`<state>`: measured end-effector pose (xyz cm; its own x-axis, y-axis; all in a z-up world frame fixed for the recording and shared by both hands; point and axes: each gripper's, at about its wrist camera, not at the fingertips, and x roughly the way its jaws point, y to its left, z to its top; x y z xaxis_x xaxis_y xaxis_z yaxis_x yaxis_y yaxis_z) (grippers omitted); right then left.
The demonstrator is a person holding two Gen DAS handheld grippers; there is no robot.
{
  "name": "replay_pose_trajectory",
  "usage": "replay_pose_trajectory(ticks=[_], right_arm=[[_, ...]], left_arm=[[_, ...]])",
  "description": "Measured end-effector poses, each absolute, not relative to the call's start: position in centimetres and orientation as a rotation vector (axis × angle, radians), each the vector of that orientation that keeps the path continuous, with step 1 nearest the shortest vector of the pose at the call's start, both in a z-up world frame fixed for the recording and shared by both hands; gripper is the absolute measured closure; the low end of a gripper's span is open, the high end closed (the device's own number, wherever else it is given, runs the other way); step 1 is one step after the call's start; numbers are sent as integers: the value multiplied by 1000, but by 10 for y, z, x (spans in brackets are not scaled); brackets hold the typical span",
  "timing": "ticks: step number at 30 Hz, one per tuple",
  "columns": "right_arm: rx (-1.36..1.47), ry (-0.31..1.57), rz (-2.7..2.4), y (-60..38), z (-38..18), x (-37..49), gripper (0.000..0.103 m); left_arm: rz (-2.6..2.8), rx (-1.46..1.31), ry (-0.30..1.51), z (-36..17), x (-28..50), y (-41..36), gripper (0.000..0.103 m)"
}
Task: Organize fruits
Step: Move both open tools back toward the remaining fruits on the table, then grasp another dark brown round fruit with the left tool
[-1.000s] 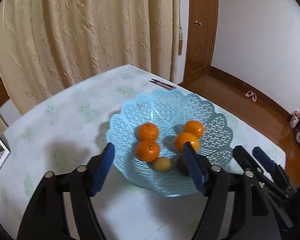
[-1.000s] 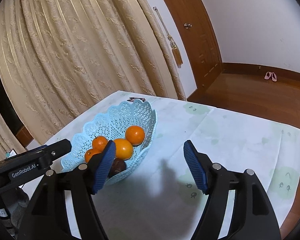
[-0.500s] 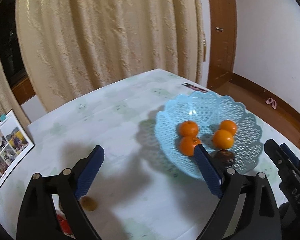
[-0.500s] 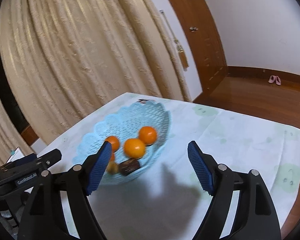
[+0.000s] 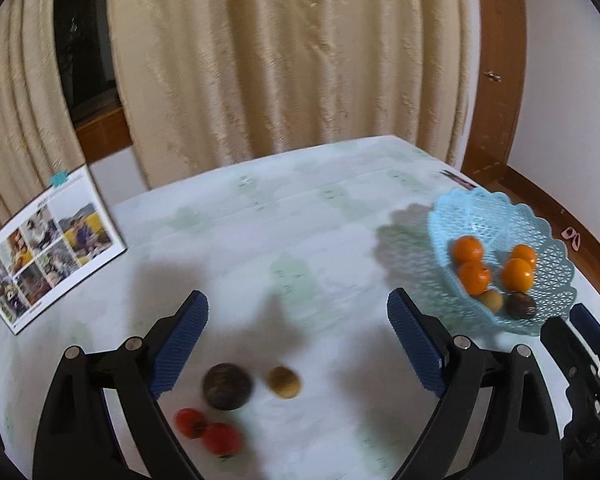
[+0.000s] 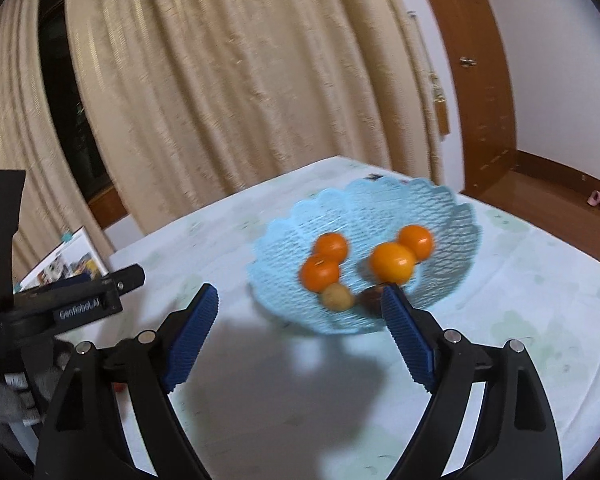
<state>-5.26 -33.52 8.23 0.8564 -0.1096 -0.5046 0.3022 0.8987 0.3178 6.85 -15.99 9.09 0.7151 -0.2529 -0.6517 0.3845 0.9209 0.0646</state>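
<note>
A light blue lattice basket (image 5: 548,232) (image 6: 380,204) stands on the table and holds several oranges (image 5: 475,277) (image 6: 392,263), a small tan fruit (image 6: 337,297) and a dark fruit (image 5: 520,306). Loose on the cloth between my left fingers lie a dark round fruit (image 5: 227,386), a small brown fruit (image 5: 284,382) and two red fruits (image 5: 206,432). My left gripper (image 5: 298,344) is open and empty above them. My right gripper (image 6: 300,336) is open and empty, just in front of the basket. The left gripper's body (image 6: 68,304) shows at the left of the right wrist view.
The table has a pale cloth with green prints (image 5: 284,216). A photo booklet (image 5: 48,248) lies at its left edge. Beige curtains (image 5: 284,60) hang behind, with a wooden door frame (image 6: 472,80) and wood floor at the right. The right gripper (image 5: 588,364) is at the lower right of the left wrist view.
My left gripper has swung left, away from the basket, and is now over the loose fruits. My right gripper has turned toward the basket, which now sits centred between its fingers.
</note>
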Motion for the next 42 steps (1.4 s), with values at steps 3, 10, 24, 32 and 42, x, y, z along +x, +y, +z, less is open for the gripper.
replay_pose_trajectory(ticks=[3,10,24,32,42], right_arm=[[388,534,-173,-320,80,-43,18],[332,614,-89,-288,73,-28,18],[333,689,-30,-269,63,-8,18],[331,701,-16,-266,61,-7,18],[318,725,6,-260,60,-2,18]], left_arm=[[-351,171,762,87,80,-140,12],[-355,37,954,68,103,-96,12],[-382,55,1066,30,111,-82,29],[-394,88,1081,15,114,-90,30],[-397,81,1041,20,114,-85,60]])
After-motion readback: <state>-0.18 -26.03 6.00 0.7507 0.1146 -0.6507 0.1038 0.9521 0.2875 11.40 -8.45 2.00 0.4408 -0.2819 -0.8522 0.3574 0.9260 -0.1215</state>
